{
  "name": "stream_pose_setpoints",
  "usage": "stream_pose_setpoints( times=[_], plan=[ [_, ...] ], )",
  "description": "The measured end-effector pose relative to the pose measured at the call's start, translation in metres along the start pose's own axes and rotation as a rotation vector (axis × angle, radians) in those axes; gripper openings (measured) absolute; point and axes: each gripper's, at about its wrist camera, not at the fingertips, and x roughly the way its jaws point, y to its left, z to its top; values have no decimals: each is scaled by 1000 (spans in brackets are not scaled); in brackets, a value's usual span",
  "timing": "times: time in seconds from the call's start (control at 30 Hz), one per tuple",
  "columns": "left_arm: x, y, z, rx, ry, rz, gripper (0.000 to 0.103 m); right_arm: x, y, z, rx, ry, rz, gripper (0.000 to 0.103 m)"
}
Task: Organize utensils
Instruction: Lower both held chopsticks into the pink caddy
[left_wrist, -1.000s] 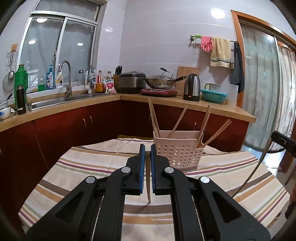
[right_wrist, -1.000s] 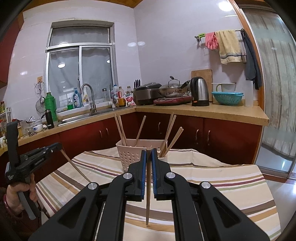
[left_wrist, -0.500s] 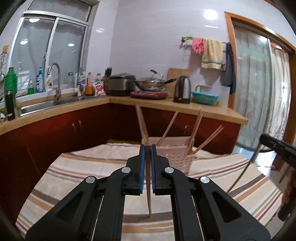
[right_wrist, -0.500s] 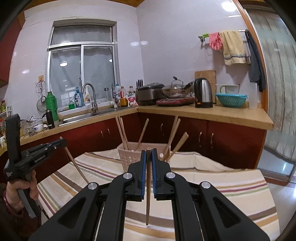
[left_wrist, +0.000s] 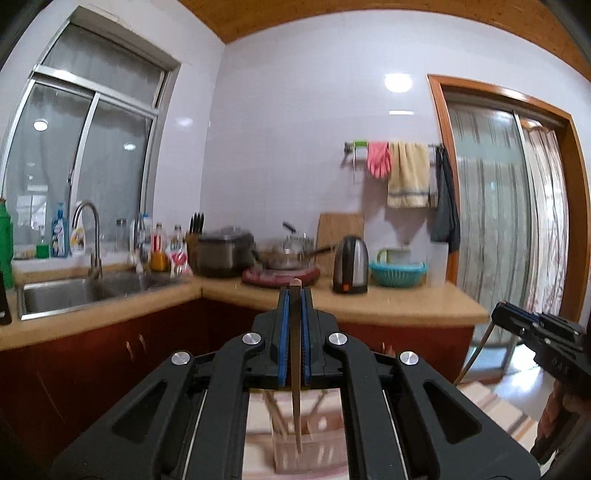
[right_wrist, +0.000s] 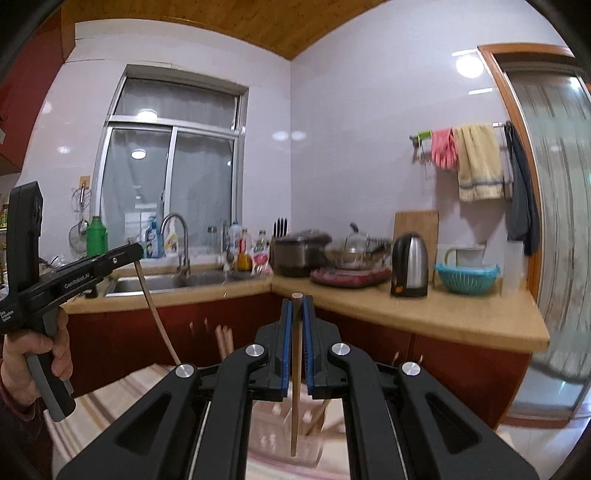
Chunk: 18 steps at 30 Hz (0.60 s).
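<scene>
The left gripper (left_wrist: 294, 295) was clamped on a slim wooden chopstick (left_wrist: 295, 369), long axis near vertical, top end just proud of the blue pads and lower tip pointing down. Directly below that tip stood the pale pink perforated plastic utensil basket (left_wrist: 291, 456), itself holding several chopsticks; the view was blurred and contact between tip and basket could not be judged. The right gripper (right_wrist: 296, 300) was likewise clamped on a round wooden chopstick (right_wrist: 294, 387), upright, butt end showing above the pads, tip hanging over the same basket (right_wrist: 269, 432).

Both grippers pointed level toward the kitchen wall. In the right wrist view the left gripper (right_wrist: 129, 251) appeared to the left, held by a bare hand (right_wrist: 33, 354) wrapped around its grey handle, its chopstick (right_wrist: 157, 314) slanting downward toward the striped cloth on the desk (right_wrist: 107, 402). In the left wrist view the right gripper (left_wrist: 500, 314) appeared at the right edge.

Legible writing on the left gripper's side read "GenRobot.AI"; a smaller label below was unreadable.
</scene>
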Motion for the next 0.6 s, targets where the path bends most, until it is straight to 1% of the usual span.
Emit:
stream_pose_setpoints(
  times=[0.07,0.17,0.3,0.4,0.6],
  plan=[
    [18,-3,6,11,-27,13,6,16,-4,6,0,-12,-6,7],
    [48,-5,0,15,-18,19,6,42,-11,4,4,-13,-14,7],
    [87,-3,-27,4,43,23,6,79,-21,-12,29,32,-19,7],
    [107,-1,-51,6,93,27,6,99,-25,-29,52,76,-19,7],
    [127,10,-93,-15,184,35,6,124,-23,-69,82,159,-15,7]
  ],
)
